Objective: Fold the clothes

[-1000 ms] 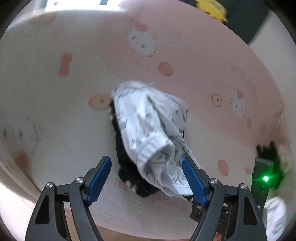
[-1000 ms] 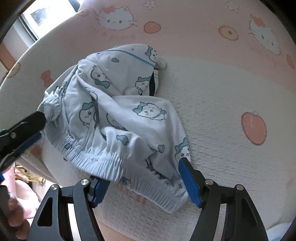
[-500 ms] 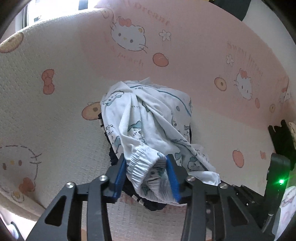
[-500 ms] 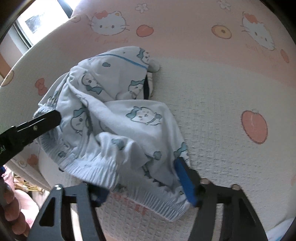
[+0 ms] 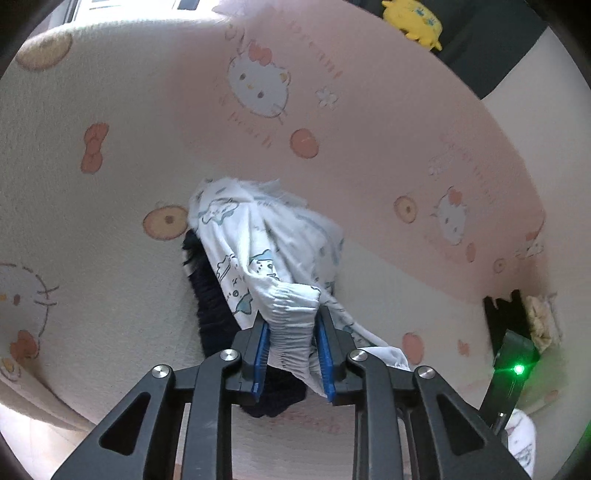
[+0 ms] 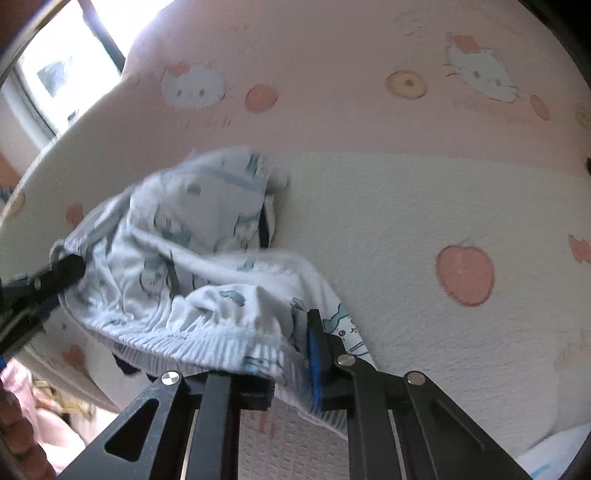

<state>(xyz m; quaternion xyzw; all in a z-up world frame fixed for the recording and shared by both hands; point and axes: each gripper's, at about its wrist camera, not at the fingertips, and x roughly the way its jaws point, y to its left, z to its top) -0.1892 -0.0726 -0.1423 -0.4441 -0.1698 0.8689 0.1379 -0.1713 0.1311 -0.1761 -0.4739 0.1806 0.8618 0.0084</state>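
Observation:
White shorts (image 5: 258, 251) with a blue cartoon print lie bunched on the pink-and-cream cat-print bedsheet (image 5: 92, 229). My left gripper (image 5: 293, 349) has its jaws closing, and its blue pads (image 5: 261, 354) press on the gathered elastic waistband. In the right wrist view the same shorts (image 6: 177, 251) stretch between both grippers. My right gripper (image 6: 290, 365) is also closing on the waistband; its right pad (image 6: 314, 354) shows, and cloth covers the left one. The left gripper (image 6: 48, 284) holds the far left end of the band. A dark garment (image 5: 210, 299) lies under the shorts.
A yellow plush toy (image 5: 413, 22) sits beyond the bed's far edge. The right gripper's body with a green light (image 5: 517, 369) stands at the right, with another white garment (image 5: 521, 435) below it. A window (image 6: 55, 74) is at upper left; a person's hand (image 6: 18, 446) and pink cloth (image 6: 22, 384) are at lower left.
Both grippers went from wide open around the waistband to pinching it. The band now bunches between the pads, and the shorts are drawn taut and lifted a little.

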